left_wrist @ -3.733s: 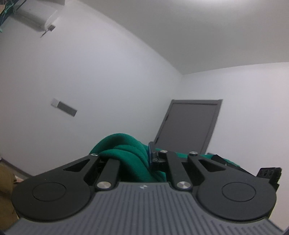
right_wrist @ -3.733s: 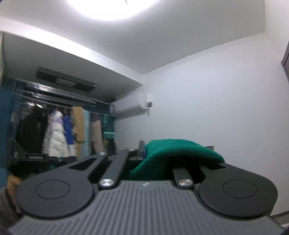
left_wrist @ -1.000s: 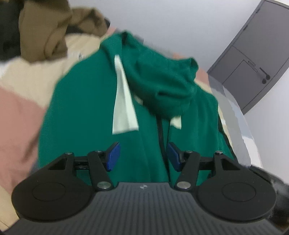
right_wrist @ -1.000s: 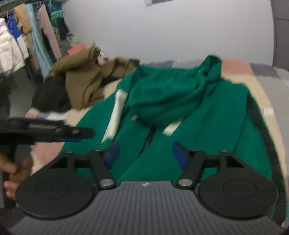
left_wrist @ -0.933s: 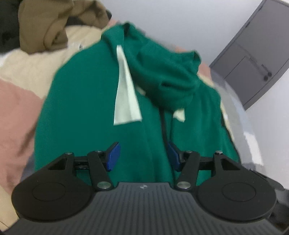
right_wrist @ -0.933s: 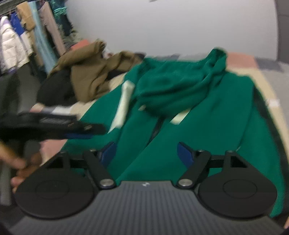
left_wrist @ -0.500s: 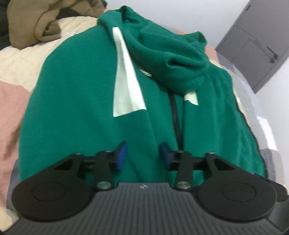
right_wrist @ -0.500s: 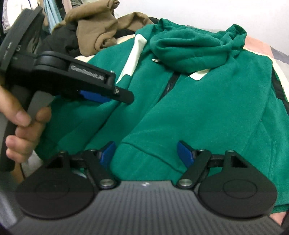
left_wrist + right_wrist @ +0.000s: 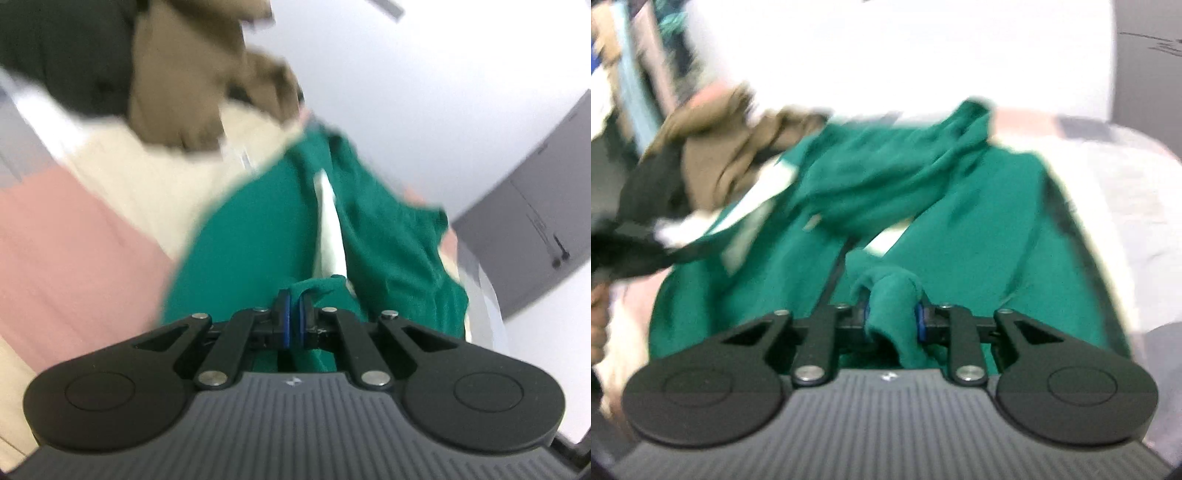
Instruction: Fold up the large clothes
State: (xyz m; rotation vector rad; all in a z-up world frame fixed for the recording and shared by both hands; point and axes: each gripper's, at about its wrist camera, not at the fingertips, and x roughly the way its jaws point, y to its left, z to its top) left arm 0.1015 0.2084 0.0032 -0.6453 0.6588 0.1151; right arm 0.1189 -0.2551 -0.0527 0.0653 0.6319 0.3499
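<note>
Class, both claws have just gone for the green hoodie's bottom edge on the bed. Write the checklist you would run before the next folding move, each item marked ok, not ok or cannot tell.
1. Left claw closed on green hoodie fabric: ok, its jaws have just closed on a thin pinch.
2. Right claw gripping fabric: ok, its jaws have just closed on a thick bunch.
3. Hood lying flat: not ok, bunched over the chest.
4. Zipper fully closed: cannot tell, blurred.
5. Brown garment clear of the hoodie: cannot tell, it lies close by the shoulder.
6. Sleeves laid out: cannot tell.
</note>
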